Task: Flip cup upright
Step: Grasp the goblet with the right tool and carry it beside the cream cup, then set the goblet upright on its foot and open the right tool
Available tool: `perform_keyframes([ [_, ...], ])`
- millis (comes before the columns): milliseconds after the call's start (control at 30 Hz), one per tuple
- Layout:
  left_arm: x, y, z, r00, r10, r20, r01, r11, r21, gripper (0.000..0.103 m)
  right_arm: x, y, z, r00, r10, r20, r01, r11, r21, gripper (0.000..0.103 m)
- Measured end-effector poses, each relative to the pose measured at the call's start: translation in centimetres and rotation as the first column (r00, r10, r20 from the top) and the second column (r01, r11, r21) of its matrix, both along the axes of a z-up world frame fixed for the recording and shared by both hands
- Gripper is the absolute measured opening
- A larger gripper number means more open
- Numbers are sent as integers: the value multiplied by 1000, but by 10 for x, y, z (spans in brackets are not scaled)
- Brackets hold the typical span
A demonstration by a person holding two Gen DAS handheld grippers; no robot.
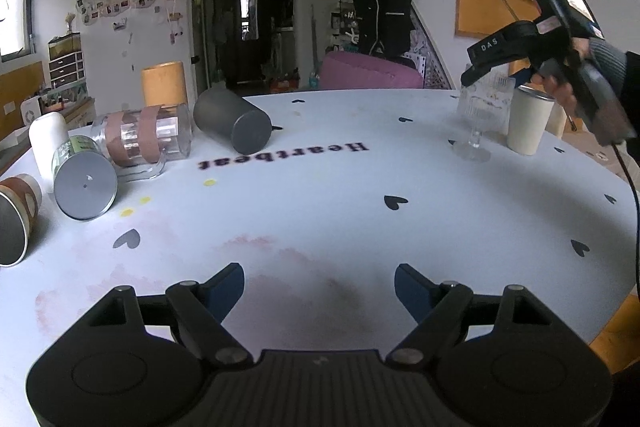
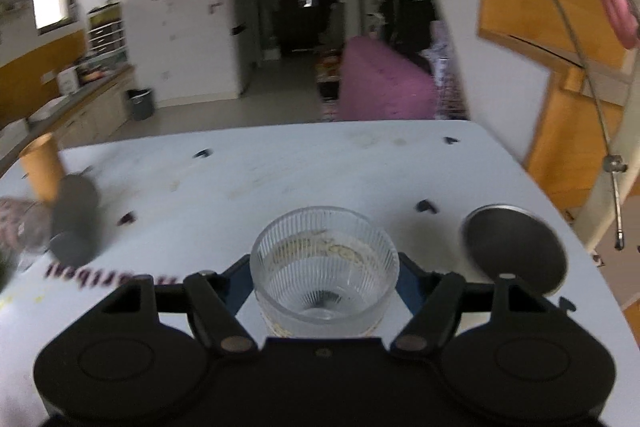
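Note:
A clear ribbed stemmed glass (image 2: 325,267) stands upright on the white table (image 2: 320,167), its foot on the surface in the left wrist view (image 1: 482,115). My right gripper (image 2: 324,281) sits around the glass bowl, its blue pads (image 2: 408,283) at both sides; whether they press it I cannot tell. In the left wrist view the right gripper (image 1: 486,67) is at the glass's top. My left gripper (image 1: 319,287) is open and empty, low over the table's near side.
A cream cup (image 1: 528,121) stands upright beside the glass, its mouth showing in the right wrist view (image 2: 514,247). At the left lie a grey cup (image 1: 236,123), a taped clear mug (image 1: 144,139) and a tin (image 1: 82,179). An orange cup (image 1: 164,83) stands behind them.

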State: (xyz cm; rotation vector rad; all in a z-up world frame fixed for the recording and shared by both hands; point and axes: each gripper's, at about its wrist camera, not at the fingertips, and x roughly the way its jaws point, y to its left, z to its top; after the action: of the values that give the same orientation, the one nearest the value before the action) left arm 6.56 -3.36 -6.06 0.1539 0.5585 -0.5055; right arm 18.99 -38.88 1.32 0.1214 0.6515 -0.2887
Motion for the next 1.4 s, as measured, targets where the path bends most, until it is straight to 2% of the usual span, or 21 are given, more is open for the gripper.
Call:
perform_keyframes([
  [267, 0, -2, 0, 1000, -3, 2, 3, 1000, 3, 83, 14, -18, -7, 997, -82, 10, 83, 995, -60, 74],
  [433, -1, -4, 3, 1000, -3, 6, 3, 1000, 0, 83, 11, -17, -8, 996, -80, 38, 83, 994, -72, 76],
  [500, -2, -5, 4, 1000, -6, 10, 6, 1000, -2, 83, 4, -13, -4, 993, -78, 83, 87, 990, -111, 99],
  [600, -3, -7, 8, 1000, -8, 15, 8, 1000, -6, 83, -8, -10, 3, 993, -58, 107, 71, 991, -116, 100],
  [867, -7, -14, 22, 1000, -5, 31, 6, 999, -38, 83, -76, 4, 15, 980, -34, 195, 42, 998, -40, 99],
  [1167, -15, -28, 38, 999, 0, 47, 2, 998, -59, 84, -168, 38, 6, 959, 24, 283, -9, 998, -56, 99],
  [1400, -28, -38, 49, 997, -8, 76, 13, 998, -67, 84, -223, 57, 0, 942, 29, 334, -11, 998, -55, 99],
])
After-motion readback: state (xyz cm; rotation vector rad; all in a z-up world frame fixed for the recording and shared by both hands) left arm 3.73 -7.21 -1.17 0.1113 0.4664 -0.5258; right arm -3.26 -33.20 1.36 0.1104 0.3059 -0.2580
